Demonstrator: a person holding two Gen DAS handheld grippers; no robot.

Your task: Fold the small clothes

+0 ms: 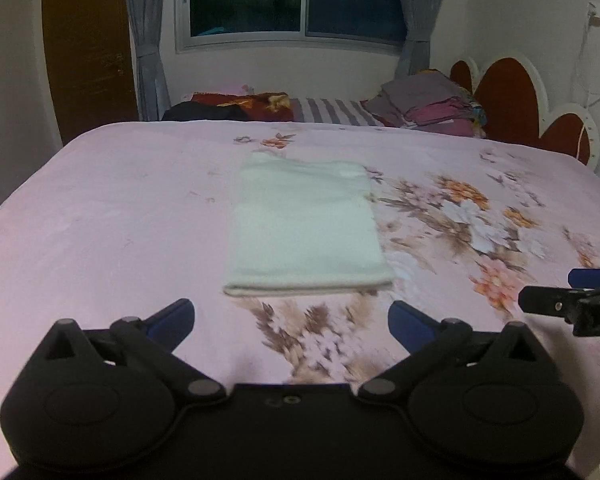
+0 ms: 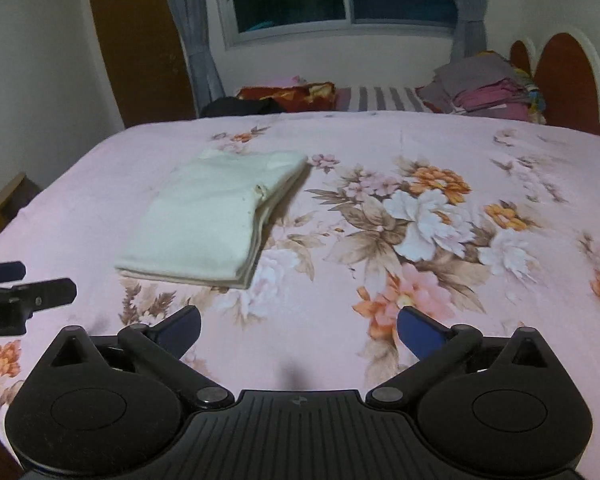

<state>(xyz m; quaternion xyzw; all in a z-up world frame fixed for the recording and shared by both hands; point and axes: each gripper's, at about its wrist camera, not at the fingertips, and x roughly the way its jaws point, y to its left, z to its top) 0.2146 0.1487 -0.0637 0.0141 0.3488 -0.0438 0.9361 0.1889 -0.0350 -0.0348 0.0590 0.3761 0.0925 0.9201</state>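
Folded white garment (image 1: 306, 224) is seen lying flat on the pink floral bedsheet (image 1: 100, 208), straight ahead of the left gripper (image 1: 291, 322) and just beyond its fingertips. It is laid as a neat rectangle, with its near folded edge turned toward that gripper. From the right gripper (image 2: 299, 330) the same garment (image 2: 216, 216) is found ahead and to the left, and its stacked layers are shown along the right-hand side. No contact is made between either gripper and the cloth.

Both jaws of the left gripper are spread wide, and nothing is held between the blue pads (image 1: 172, 320); only bare sheet is seen in the gap. The right gripper is likewise spread fully apart and is empty, its blue pads (image 2: 420, 332) being held over the printed flowers of the sheet (image 2: 420, 216). Each gripper is caught at the edge of the other's view: the right one (image 1: 556, 292) at the far right of the left camera, the left one (image 2: 40, 280) at the far left of the right camera.

Beyond the bed, past the garment, a pile of folded clothes (image 1: 428, 106) is placed ahead and to the right, beside a red headboard (image 1: 504, 96). A curtained window (image 1: 292, 0) is set in the far wall, and a wooden door (image 1: 88, 40) is seen to the left of it.
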